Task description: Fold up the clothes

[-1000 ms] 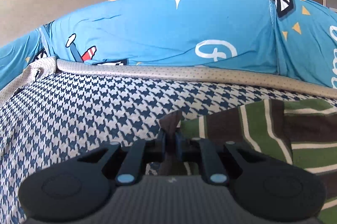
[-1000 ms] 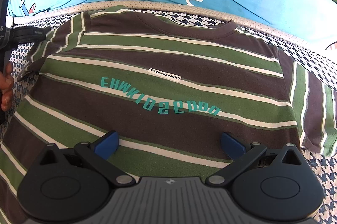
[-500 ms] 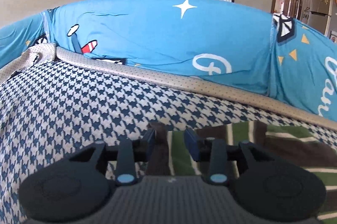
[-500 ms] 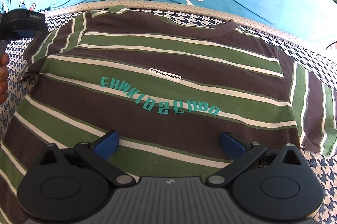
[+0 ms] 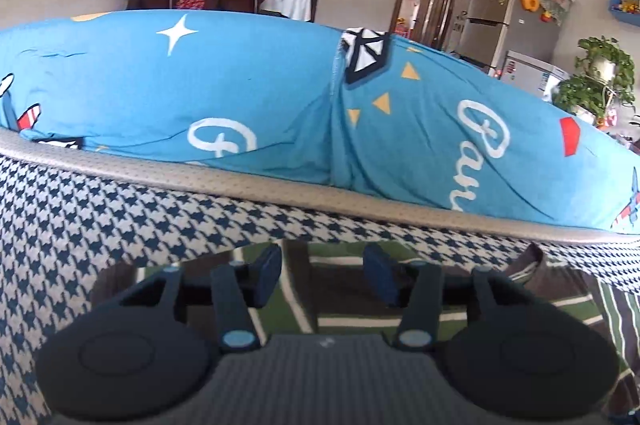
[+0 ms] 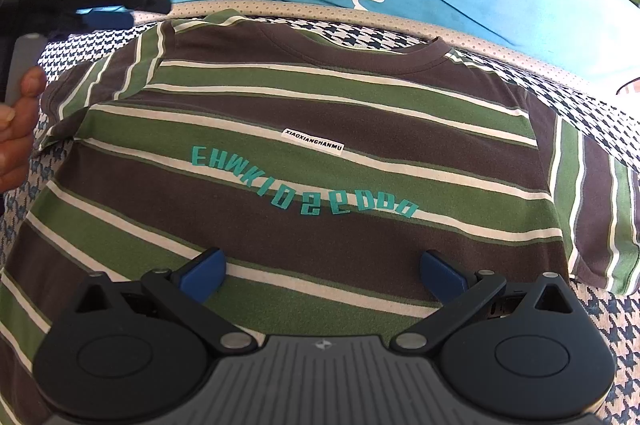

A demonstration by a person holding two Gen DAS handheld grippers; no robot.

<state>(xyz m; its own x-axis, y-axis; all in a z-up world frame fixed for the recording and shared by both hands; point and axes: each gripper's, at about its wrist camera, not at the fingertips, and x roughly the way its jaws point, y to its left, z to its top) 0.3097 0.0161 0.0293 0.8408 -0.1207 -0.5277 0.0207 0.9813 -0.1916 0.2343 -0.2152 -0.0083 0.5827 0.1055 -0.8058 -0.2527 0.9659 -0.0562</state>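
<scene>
Striped green and brown, the shirt (image 5: 304, 289) lies flat on the checked bed cover (image 5: 100, 209), just under and ahead of the left gripper (image 5: 322, 275), whose fingers are apart and hold nothing.

From the right side, the right gripper (image 6: 322, 271) is wide and empty over the shirt's lower part. The collar points away, sleeves left and right. The left gripper is by the left sleeve (image 6: 104, 81).

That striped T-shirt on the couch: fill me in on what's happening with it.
A person holding a gripper in each hand is working on folding it. The striped T-shirt lies spread flat, front up, on the houndstooth sofa cover, below the blue cushions. The left gripper is open above the shirt's sleeve, holding nothing. The right gripper is open too, over the lower part of the shirt. No fold has been made yet.
</scene>
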